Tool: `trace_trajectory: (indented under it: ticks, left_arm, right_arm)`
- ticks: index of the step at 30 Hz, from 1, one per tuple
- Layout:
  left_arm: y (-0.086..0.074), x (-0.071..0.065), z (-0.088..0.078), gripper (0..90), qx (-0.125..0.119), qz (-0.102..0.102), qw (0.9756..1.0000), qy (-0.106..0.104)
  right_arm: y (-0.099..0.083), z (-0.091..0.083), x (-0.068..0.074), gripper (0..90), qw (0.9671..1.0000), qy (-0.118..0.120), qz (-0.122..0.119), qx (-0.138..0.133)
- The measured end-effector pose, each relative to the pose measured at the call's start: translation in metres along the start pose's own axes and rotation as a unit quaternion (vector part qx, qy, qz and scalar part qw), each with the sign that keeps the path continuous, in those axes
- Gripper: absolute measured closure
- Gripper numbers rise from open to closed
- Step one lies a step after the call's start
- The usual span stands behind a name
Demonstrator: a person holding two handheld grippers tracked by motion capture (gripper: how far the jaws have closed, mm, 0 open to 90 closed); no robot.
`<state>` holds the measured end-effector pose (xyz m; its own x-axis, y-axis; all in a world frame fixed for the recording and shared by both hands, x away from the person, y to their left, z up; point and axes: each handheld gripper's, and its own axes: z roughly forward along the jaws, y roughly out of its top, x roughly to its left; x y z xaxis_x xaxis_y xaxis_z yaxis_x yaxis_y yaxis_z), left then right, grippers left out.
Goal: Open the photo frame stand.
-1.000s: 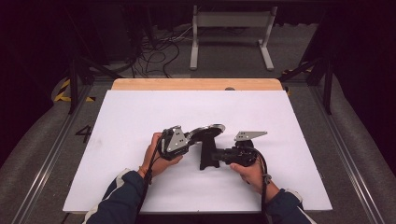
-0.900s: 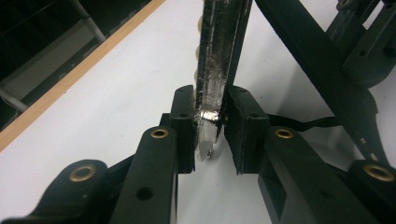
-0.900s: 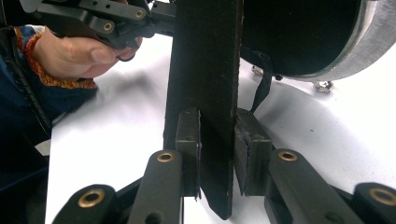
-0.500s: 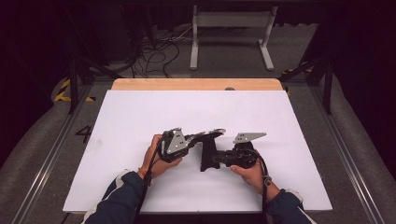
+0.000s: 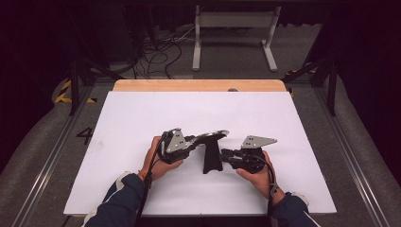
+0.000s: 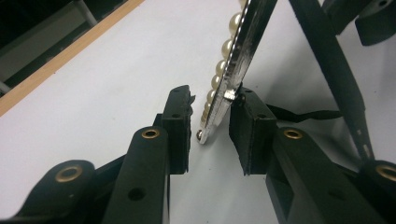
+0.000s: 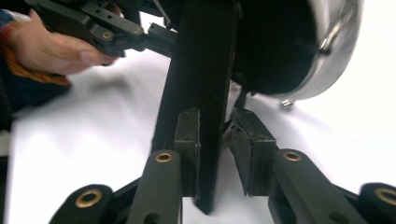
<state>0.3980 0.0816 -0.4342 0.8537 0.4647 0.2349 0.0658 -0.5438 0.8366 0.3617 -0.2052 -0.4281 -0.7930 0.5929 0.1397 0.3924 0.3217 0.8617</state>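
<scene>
Pearls (image 6: 224,51) run along the rim of the silver frame (image 5: 215,135), which stands a little toward 6 o'clock from the middle of the white bench (image 5: 142,123), tilted back on its black strut (image 5: 213,158). Your left claw (image 5: 201,141) comes at the frame from 9 o'clock, and your right claw (image 5: 224,155) meets the strut from 3 o'clock, so the two face each other across the piece. In the left gripper view, your left claw (image 6: 210,102) stands apart with the frame's lower edge (image 6: 240,51) between the pads. The metal corner just touches the top of the pad at 3 o'clock, and a clear gap remains before the pad at 9 o'clock. Those jaws have just been opening and do not clamp the frame. The strut (image 6: 331,60) slants down past the claw at 2 o'clock. In the right gripper view, your right claw (image 7: 215,121) has the strut (image 7: 201,70) between its pads. The pad at 9 o'clock lies flat against the strut and the other sits very close, but you cannot tell from here whether it presses. The frame's silver rim (image 7: 336,51) curves overhead at 1 o'clock, and your left hand (image 7: 51,46) shows at 10 o'clock.
</scene>
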Motion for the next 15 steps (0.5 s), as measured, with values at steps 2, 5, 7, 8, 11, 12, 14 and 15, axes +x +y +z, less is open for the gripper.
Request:
trace_trajectory:
  ticks: [2, 5, 7, 8, 11, 12, 14, 15]
  left_arm:
    - [0.0, 0.0, -0.002, 69.4, -0.002, 0.0, 1.0, -0.006]
    - [0.0, 0.001, -0.006, 71.7, 0.003, 0.001, 0.9999, -0.011]
    - [0.001, 0.001, -0.008, 71.9, 0.003, 0.001, 0.9999, -0.012]
    - [0.001, 0.001, -0.01, 71.5, 0.003, 0.001, 0.9999, -0.011]
    - [0.002, 0.002, -0.014, 70.2, -0.001, -0.003, 0.9999, -0.015]
    - [0.002, 0.003, -0.016, 70.2, -0.002, -0.007, 0.9998, -0.017]
    - [0.001, 0.005, -0.018, 69.0, -0.004, -0.007, 0.9997, -0.021]
    - [0.001, 0.005, -0.019, 67.8, -0.003, -0.01, 0.9997, -0.021]
  right_arm:
    - [0.002, -0.003, 0.003, 71.2, 0.9999, -0.007, -0.007, -0.011]
    - [0.005, -0.006, 0.006, 72.1, 0.9996, -0.016, -0.015, -0.019]
    - [0.006, -0.008, 0.008, 70.8, 0.9995, -0.014, -0.02, -0.023]
    - [0.007, -0.008, 0.009, 71.9, 0.9993, -0.019, -0.024, -0.024]
    - [0.008, -0.011, 0.012, 73.3, 0.9988, -0.022, -0.035, -0.027]
    - [0.01, -0.012, 0.014, 73.3, 0.9985, -0.024, -0.04, -0.028]
    - [0.011, -0.014, 0.017, 75.0, 0.9979, -0.029, -0.048, -0.032]
    - [0.012, -0.014, 0.018, 76.2, 0.9975, -0.033, -0.052, -0.034]
